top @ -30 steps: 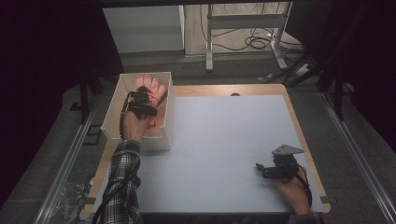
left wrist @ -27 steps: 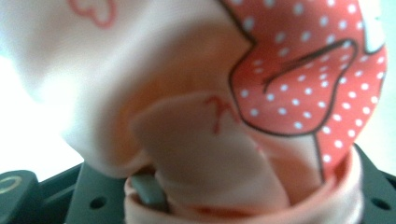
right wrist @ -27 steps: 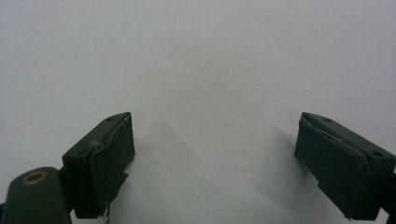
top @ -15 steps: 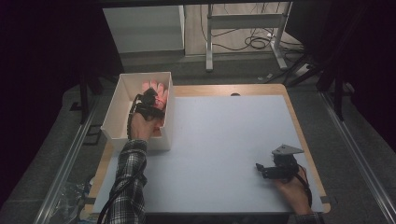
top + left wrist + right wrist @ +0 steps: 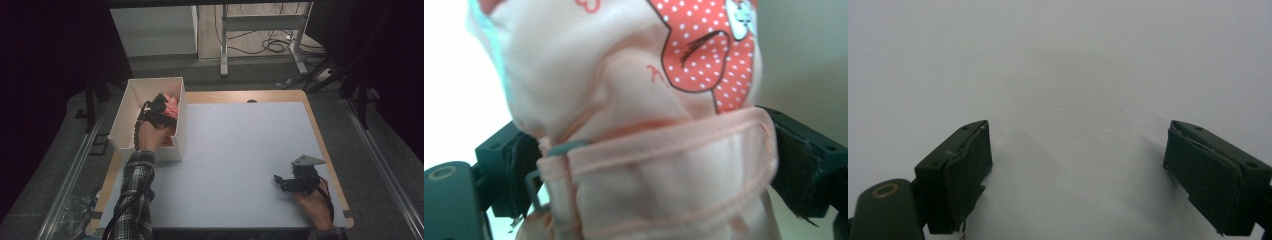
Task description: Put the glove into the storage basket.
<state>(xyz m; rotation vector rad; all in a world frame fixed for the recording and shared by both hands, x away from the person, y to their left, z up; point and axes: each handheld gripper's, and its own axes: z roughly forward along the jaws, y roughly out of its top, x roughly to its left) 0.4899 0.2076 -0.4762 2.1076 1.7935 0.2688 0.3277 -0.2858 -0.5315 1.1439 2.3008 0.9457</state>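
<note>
A: Item one: we list the worktop (image 5: 240, 160), a flat matte white sheet on a wooden board whose tan edge shows at the far and right sides.

B: Item two: we add the white box (image 5: 121, 120), rectangular, open-topped, with smooth thin walls, standing at the worktop's far left corner and partly overhanging its left edge.

A: Item three: inside the box lies the pink garment (image 5: 624, 100), soft peach cloth with a slight sheen, a red white-dotted print, a mint trim at one side, and a stitched strap running through a small grey buckle (image 5: 541, 180).

B: We note the strap as a folded band with double seams, crossing between the jaws in the left gripper view.

A: Item four: the left gripper (image 5: 161, 111), black and blocky, is reached over the box's near wall into its middle. The forearm wears a checked sleeve (image 5: 134, 200), stretched forward from the near edge, the hand wrapped around the gripper body.

B: Its jaws have just been opening; they stand spread, the garment bunched between them. Whether the pads press the cloth we cannot tell for certain; they appear to flank it loosely.

A: Item five: the right gripper (image 5: 281, 181), with a grey three-cornered plate on top, rests near the worktop's near right corner, pointing left, the hand behind it.

B: Its jaws are spread wide over bare white surface.
</note>
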